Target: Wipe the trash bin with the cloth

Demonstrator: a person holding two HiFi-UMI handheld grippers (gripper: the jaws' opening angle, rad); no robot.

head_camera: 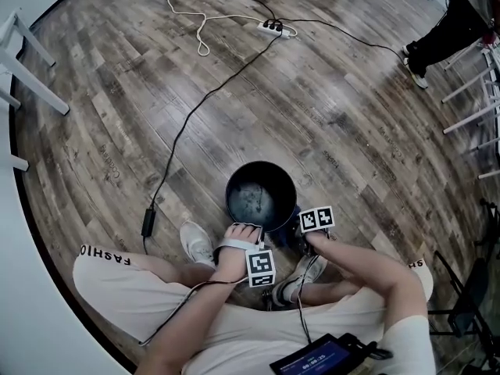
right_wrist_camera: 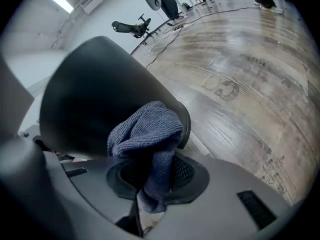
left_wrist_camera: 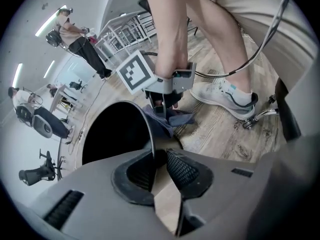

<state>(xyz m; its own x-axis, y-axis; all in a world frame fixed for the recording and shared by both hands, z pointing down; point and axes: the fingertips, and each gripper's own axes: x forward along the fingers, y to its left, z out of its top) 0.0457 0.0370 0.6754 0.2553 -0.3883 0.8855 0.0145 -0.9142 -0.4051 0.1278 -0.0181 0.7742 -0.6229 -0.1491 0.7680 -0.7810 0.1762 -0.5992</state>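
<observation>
The black round trash bin (head_camera: 261,195) stands on the wood floor between the person's feet. My left gripper (head_camera: 251,228) is at its near rim; in the left gripper view the thin bin wall (left_wrist_camera: 149,129) runs between the pads, and my left gripper (left_wrist_camera: 156,166) is shut on it. My right gripper (head_camera: 292,236) is low at the bin's right side. It is shut on a blue-grey cloth (right_wrist_camera: 147,131), which bunches against the bin's outer wall (right_wrist_camera: 95,99). The left gripper view shows the same cloth (left_wrist_camera: 176,119) hanging beside the bin under the right gripper (left_wrist_camera: 162,106).
The person's shoes (head_camera: 197,243) flank the bin. A black cable (head_camera: 195,116) runs from a power strip (head_camera: 275,28) to a small black box near the left shoe. White table legs (head_camera: 31,76) stand at left, chair frames (head_camera: 476,100) and another person's leg (head_camera: 437,41) at right.
</observation>
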